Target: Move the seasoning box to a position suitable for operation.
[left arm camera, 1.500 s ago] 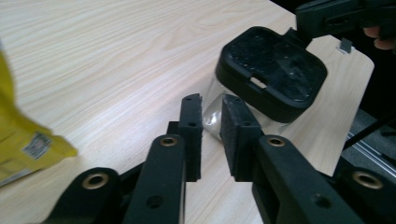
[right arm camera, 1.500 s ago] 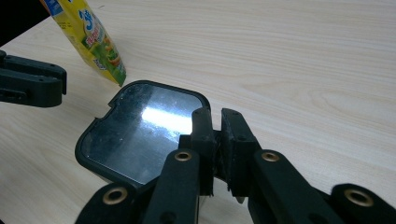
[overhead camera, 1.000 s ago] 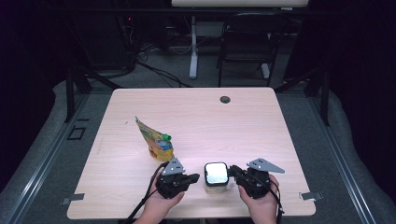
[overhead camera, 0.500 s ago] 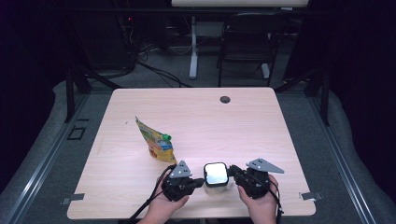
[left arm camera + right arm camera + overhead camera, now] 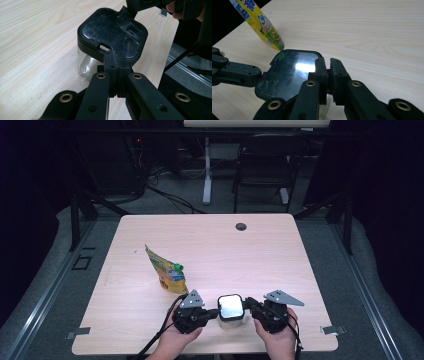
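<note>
A small clear container (image 5: pixel 230 321) with a glossy black square lid (image 5: pixel 230 306) stands near the table's front edge. My left gripper (image 5: pixel 216 311) reaches in from the left and is shut on the lid's rim (image 5: pixel 100 47); its closed jaws (image 5: pixel 116 62) meet there. From the right, my right gripper (image 5: pixel 247 306) is shut on the opposite edge of the lid (image 5: pixel 287 72), with its pads (image 5: pixel 322 72) a narrow gap apart. A yellow and green spouted pouch (image 5: pixel 167 270) stands upright just behind and left of the left gripper.
The light wooden table (image 5: pixel 225 255) has a round cable hole (image 5: pixel 241 226) near its far edge. A chair and desk legs stand on the dark floor beyond it. The pouch (image 5: pixel 262 25) leans close to the lid's far corner.
</note>
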`<act>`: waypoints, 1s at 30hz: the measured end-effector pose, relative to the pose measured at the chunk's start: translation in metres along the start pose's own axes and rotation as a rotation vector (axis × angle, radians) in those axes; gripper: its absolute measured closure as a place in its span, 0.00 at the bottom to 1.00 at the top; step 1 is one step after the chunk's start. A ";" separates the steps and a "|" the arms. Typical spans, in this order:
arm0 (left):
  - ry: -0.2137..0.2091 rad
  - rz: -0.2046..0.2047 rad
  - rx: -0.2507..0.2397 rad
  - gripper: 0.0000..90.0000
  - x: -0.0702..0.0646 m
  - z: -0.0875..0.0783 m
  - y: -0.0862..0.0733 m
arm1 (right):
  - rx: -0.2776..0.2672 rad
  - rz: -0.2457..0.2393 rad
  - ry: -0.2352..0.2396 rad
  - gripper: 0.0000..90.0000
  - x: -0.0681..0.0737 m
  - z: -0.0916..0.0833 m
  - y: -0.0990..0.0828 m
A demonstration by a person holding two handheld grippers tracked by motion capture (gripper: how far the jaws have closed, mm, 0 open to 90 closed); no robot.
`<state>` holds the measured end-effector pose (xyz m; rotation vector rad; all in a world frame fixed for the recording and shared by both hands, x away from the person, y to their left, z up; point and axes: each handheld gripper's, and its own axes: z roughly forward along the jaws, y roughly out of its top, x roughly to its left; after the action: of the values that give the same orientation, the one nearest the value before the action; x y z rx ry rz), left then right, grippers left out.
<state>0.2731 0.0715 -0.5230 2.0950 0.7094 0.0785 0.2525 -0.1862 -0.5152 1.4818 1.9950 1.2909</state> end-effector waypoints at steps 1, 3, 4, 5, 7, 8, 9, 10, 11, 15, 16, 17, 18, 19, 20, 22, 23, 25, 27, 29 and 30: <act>0.014 0.005 0.001 1.00 0.000 0.000 0.000 | -0.001 -0.001 -0.003 0.94 0.000 0.000 0.000; 0.004 0.003 0.010 1.00 0.001 0.001 -0.002 | -0.001 -0.002 -0.002 0.94 0.000 0.000 0.000; 0.010 0.002 0.018 1.00 0.001 0.001 -0.003 | 0.000 0.002 0.000 0.94 0.000 0.000 0.000; 0.003 -0.003 0.018 1.00 0.001 0.002 -0.005 | -0.001 0.002 0.000 0.94 0.000 0.000 0.000; -0.003 0.001 0.031 1.00 0.000 0.005 -0.008 | -0.002 -0.003 -0.005 0.94 0.001 0.000 0.000; -0.003 0.001 0.031 1.00 0.000 0.005 -0.008 | -0.002 -0.003 -0.005 0.94 0.001 0.000 0.000; 0.001 0.001 0.028 1.00 0.000 0.006 -0.009 | -0.001 -0.003 -0.008 0.94 0.001 0.000 0.000; 0.001 0.001 0.028 1.00 0.000 0.006 -0.009 | -0.001 -0.003 -0.008 0.94 0.001 0.000 0.000; 0.005 -0.001 0.030 1.00 0.000 0.005 -0.009 | -0.002 -0.002 -0.009 0.94 0.001 0.000 0.000; 0.001 -0.003 0.018 1.00 0.000 0.003 -0.007 | -0.001 0.001 -0.011 0.94 0.001 0.000 0.000; -0.001 -0.002 0.020 1.00 0.000 0.003 -0.006 | -0.001 0.001 -0.011 0.94 0.001 0.000 0.000; 0.000 0.001 0.023 1.00 0.000 0.003 -0.006 | 0.000 0.002 -0.014 0.94 0.001 0.000 0.000; 0.003 0.003 0.025 1.00 0.000 0.003 -0.005 | 0.000 0.002 -0.015 0.94 0.002 0.000 0.000; 0.009 0.001 0.026 1.00 0.000 0.003 -0.005 | -0.001 0.003 -0.015 0.94 0.002 0.000 0.000; 0.009 0.001 0.026 1.00 0.000 0.003 -0.005 | -0.001 0.003 -0.015 0.94 0.002 0.000 0.000; 0.006 -0.004 0.022 1.00 0.000 0.003 -0.005 | -0.002 0.006 -0.018 0.94 0.002 0.000 0.000; -0.001 -0.008 0.013 1.00 0.000 0.003 -0.005 | -0.006 0.010 -0.017 0.94 0.002 0.000 -0.001; -0.008 -0.003 0.007 1.00 -0.001 0.002 -0.003 | -0.006 0.018 -0.021 0.95 0.003 0.000 -0.001; -0.012 -0.004 0.005 1.00 -0.002 0.002 -0.003 | -0.007 0.019 -0.019 0.95 0.002 0.000 -0.001; -0.014 -0.001 0.000 1.00 -0.002 0.001 -0.001 | -0.010 0.025 -0.014 0.93 0.002 0.000 -0.001; -0.014 -0.002 -0.003 1.00 -0.003 0.001 -0.001 | -0.010 0.025 -0.014 0.93 0.002 0.000 -0.001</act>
<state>0.2711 0.0694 -0.5238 2.0901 0.7023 0.0640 0.2515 -0.1845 -0.5157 1.5114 1.9647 1.2950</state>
